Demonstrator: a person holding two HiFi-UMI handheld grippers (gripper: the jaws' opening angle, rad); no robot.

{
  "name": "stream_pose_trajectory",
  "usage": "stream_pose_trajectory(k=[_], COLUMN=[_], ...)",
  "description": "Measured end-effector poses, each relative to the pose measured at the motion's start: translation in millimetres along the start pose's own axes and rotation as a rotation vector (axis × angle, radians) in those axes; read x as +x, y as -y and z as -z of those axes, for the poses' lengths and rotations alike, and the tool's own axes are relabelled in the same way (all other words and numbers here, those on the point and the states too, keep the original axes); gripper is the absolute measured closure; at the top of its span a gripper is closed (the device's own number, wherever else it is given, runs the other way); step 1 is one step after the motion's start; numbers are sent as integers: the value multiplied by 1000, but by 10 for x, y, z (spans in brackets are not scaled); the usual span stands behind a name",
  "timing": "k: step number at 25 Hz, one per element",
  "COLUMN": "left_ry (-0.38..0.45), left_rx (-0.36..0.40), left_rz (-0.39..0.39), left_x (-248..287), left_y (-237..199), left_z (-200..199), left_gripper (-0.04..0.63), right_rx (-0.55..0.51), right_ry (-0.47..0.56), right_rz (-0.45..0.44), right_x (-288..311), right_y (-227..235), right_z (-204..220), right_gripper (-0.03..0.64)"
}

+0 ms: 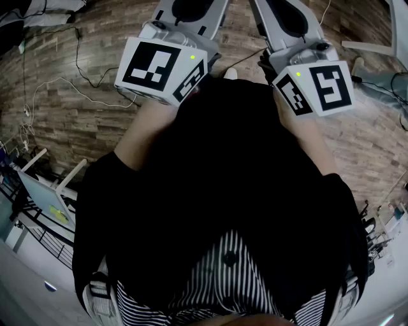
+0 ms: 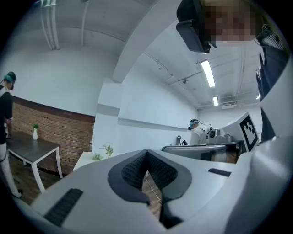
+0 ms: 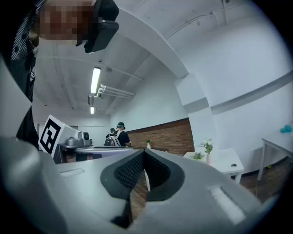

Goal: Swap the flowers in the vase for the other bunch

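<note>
Far off, a white table (image 3: 229, 160) carries a small vase (image 3: 208, 158) with pale flowers (image 3: 208, 147), and a low green bunch (image 3: 198, 156) lies beside it. The left gripper view has the same flowers (image 2: 109, 149) and green bunch (image 2: 96, 157) in the distance. I hold both grippers level, close in front of my chest and over the wood floor. My left gripper (image 2: 146, 153) (image 1: 190, 7) is shut with nothing in it. My right gripper (image 3: 143, 153) (image 1: 287, 9) is shut and empty too.
A dark table (image 2: 27, 148) with a small vase (image 2: 35, 133) stands by the brick wall, a person (image 2: 5, 105) beside it. Other people (image 3: 120, 135) work at the back. Cables (image 1: 83, 70) trail over the floor. Another white table (image 3: 277, 146) is at the right.
</note>
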State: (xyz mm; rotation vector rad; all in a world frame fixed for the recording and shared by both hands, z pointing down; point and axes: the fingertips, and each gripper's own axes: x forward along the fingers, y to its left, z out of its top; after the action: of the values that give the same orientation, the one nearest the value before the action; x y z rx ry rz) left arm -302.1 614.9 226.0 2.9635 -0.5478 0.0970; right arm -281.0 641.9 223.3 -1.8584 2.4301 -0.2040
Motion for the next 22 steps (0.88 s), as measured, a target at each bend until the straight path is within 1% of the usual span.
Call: stream_pose_trajectory(k=[4,9,14,18,22], left_ry=[-10,6,-5,-37,-71], left_rx=[-2,-4,-14,-22,-18], left_rz=[22,63,97,80,64], left_x=[158,386,544,598,650], left_y=[162,336,417,348,292], left_z=[37,26,13,91,147], left_gripper=[595,595,595,595,595], right_rx=[-1,-12,2,21,5], right_ry=[-6,19,50,21,8], right_rz=[21,59,21,20,25], right_x=[-120,-253,-289,-173,-161], right_y=[156,382,486,504,460], right_z=[8,-70,-130,-25,22], right_gripper=[617,617,617,615,617])
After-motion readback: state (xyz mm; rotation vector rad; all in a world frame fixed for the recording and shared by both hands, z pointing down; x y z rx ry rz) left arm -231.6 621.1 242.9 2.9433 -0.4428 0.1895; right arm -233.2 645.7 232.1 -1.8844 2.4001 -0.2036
